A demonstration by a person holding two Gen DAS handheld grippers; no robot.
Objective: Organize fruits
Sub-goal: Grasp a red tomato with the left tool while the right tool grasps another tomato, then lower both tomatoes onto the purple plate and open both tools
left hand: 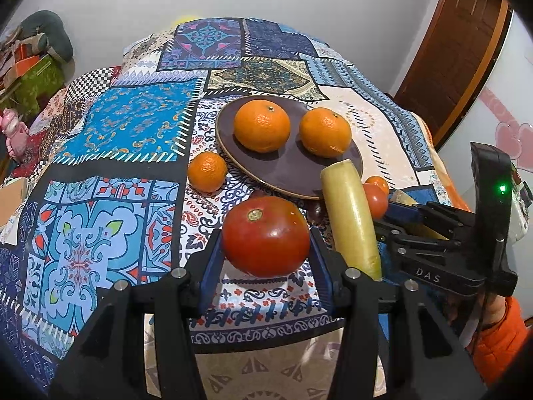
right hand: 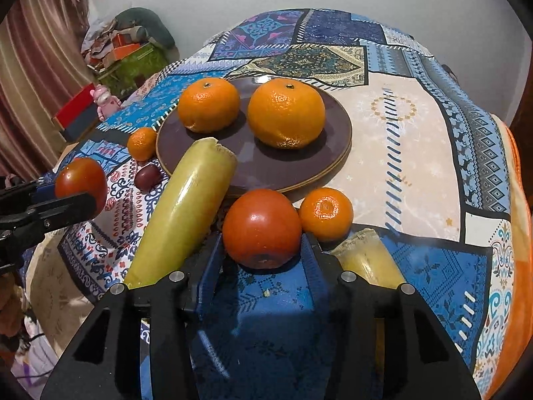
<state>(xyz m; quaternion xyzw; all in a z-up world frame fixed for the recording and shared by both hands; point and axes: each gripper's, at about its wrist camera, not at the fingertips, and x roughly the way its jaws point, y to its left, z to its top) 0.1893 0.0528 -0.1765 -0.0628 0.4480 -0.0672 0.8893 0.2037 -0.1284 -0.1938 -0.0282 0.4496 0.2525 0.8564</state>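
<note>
Left wrist view: the left gripper [left hand: 266, 250] is clamped on a red tomato [left hand: 265, 236], held above the patchwork tablecloth [left hand: 126, 126] near its front edge. The right gripper [right hand: 263, 250] has its jaws on either side of a second tomato [right hand: 261, 228] resting on the cloth; whether its pads press cannot be told. Behind, toward the cloth's middle, a dark plate [right hand: 246, 153] carries two oranges [right hand: 286, 118]. A yellow-green piece [right hand: 185, 210] leans on the plate's near rim.

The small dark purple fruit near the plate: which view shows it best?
The right wrist view: the dark purple fruit lies in the open beside the plate. In the left wrist view only a sliver shows between the tomato and the yellow-green piece.
</note>
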